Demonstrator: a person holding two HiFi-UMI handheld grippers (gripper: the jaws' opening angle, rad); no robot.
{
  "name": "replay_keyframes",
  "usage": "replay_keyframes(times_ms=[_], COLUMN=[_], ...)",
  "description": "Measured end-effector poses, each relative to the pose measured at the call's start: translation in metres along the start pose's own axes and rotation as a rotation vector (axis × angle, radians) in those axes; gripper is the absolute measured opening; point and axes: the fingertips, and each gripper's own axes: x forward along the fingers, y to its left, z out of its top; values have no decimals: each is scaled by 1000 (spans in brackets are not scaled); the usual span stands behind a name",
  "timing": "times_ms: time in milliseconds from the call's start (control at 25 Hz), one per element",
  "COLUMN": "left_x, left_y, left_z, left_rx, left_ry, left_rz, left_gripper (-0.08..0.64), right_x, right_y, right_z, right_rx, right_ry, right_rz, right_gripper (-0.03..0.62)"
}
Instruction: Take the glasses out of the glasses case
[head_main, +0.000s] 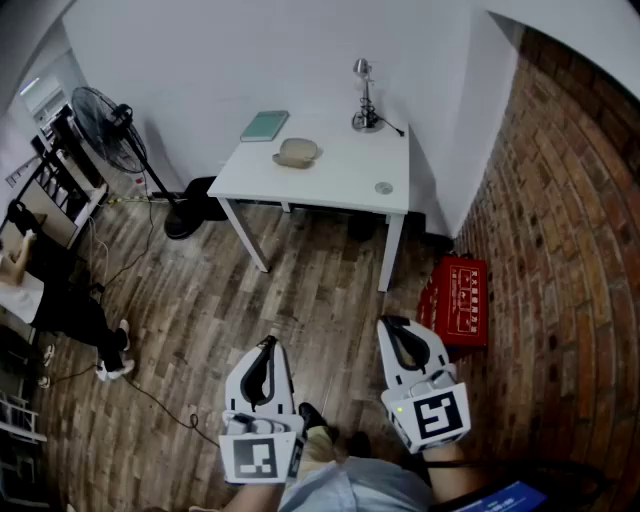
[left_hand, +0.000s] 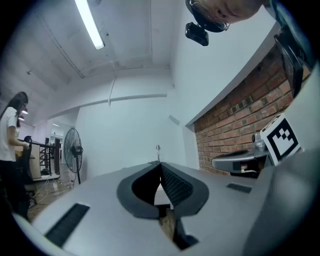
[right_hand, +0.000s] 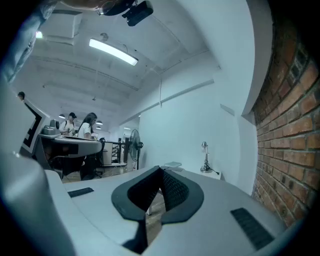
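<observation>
Sitting on the white rectangular table (head_main: 340, 165), the beige oval glasses case (head_main: 296, 152) is lying between a teal book (head_main: 264, 125) and a small silver desk lamp (head_main: 366, 100). Well apart from it, over the wooden plank floor (head_main: 200, 300), the white left gripper (head_main: 268, 345) and white right gripper (head_main: 393, 325) are hovering level, jaws pressed together, grasping nothing, near a red plastic crate (head_main: 455, 300).

left hand-held gripper (left_hand: 160, 167) jaws closed together, standing fan (left_hand: 72, 144) beyond

No print is legible (the red crate's (head_main: 455, 300) lettering blurs).
</observation>
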Motion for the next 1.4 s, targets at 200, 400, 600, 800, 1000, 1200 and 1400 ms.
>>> replay_keyframes(times_ms=[200,400,600,800,1000,1200,1400], left_x=[4,8,21,44,73,102,126], left_y=[2,11,31,58,89,119,142], left_z=[3,0,1,2,12,15,16], left_rx=[-3,-4,4,1,3,-2,3], left_ry=[-32,-22,-1,-18,-35,-80,-99], left_rz=[-24,-20,0,-9,-12,-28,-43], left_gripper=[6,6,6,6,6,6,6], right_x=[7,15,35,68,106,141,173], right_y=[3,4,2,-3,-2,-2,0], right_z=[-2,-2,10,17,24,29,31], right_rx=[-2,9,27,0,-11,-29,-42], right_ry=[5,-6,-50,-65,-65,-83,-97], right_rz=[2,-7,1,-42,-56,-77,-94], right_gripper=[15,15,333,333,333,333,333])
